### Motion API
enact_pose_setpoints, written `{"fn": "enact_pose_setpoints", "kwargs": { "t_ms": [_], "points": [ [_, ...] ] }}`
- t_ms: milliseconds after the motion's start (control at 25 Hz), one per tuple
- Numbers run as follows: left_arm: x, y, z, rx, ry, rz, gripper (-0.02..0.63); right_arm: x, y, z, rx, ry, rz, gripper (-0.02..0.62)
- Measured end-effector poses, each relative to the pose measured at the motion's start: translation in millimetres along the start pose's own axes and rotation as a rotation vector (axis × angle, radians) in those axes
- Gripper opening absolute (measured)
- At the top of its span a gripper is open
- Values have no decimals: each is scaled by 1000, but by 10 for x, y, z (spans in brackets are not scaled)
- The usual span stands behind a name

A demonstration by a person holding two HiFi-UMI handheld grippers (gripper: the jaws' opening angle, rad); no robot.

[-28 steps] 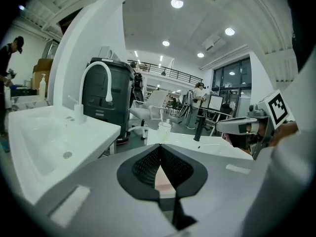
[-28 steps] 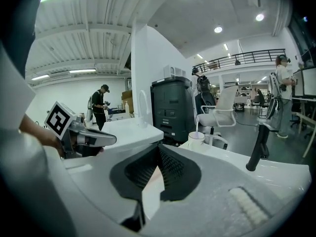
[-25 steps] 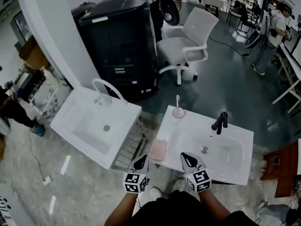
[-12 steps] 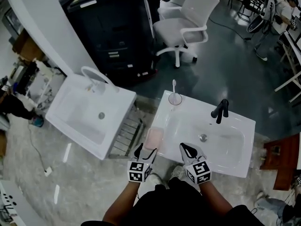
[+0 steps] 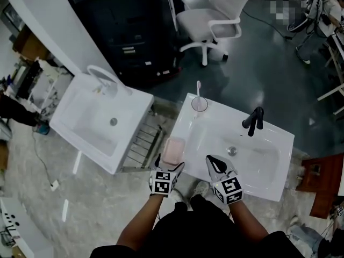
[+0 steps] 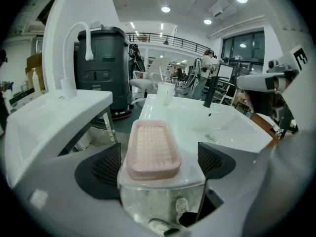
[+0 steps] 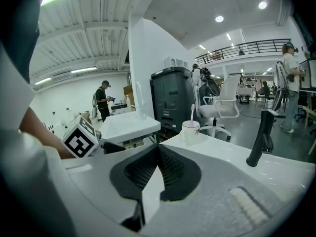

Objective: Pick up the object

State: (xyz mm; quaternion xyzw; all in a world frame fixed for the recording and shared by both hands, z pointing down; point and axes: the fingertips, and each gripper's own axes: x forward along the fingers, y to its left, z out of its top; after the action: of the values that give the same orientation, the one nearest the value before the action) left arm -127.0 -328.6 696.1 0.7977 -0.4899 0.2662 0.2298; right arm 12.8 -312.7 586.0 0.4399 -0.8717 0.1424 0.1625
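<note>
A pink ridged soap dish (image 5: pixel 173 150) (image 6: pixel 152 149) lies on the front left corner of the white washbasin (image 5: pixel 271 190). My left gripper (image 5: pixel 168 164) (image 6: pixel 159 163) sits at the dish's near end, its jaws opening wide. The dish lies between the dark pads (image 6: pixel 104 168), which stand clear of its sides. To the right, over the basin's front rim, my right gripper (image 5: pixel 214 163) (image 7: pixel 158 157) is shut with nothing in it. In the right gripper view the left gripper's marker cube (image 7: pixel 79 138) shows at the left.
A cup with a toothbrush (image 5: pixel 199 104) (image 7: pixel 190 131) stands at the basin's back left corner, and a black faucet (image 5: pixel 253 121) (image 7: pixel 261 137) behind the bowl. A second white sink (image 5: pixel 99 122) stands to the left. Further back are a black cabinet (image 5: pixel 129 31) and a white office chair (image 5: pixel 215 20).
The left gripper's jaws went from shut to wide apart and now stand on either side of the soap dish's near end. The right gripper has stayed shut in place.
</note>
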Motion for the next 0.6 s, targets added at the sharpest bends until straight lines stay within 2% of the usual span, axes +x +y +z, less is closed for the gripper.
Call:
{"fn": "enact_pose_setpoints", "kwargs": {
  "t_ms": [240,600],
  "points": [
    [209,19,-142,4,52,47,483,-43,-59,-207,19,45,14,4],
    [330,96,-156,29,114,65,480,13,-173,-145,36,25,9,3]
  ]
}}
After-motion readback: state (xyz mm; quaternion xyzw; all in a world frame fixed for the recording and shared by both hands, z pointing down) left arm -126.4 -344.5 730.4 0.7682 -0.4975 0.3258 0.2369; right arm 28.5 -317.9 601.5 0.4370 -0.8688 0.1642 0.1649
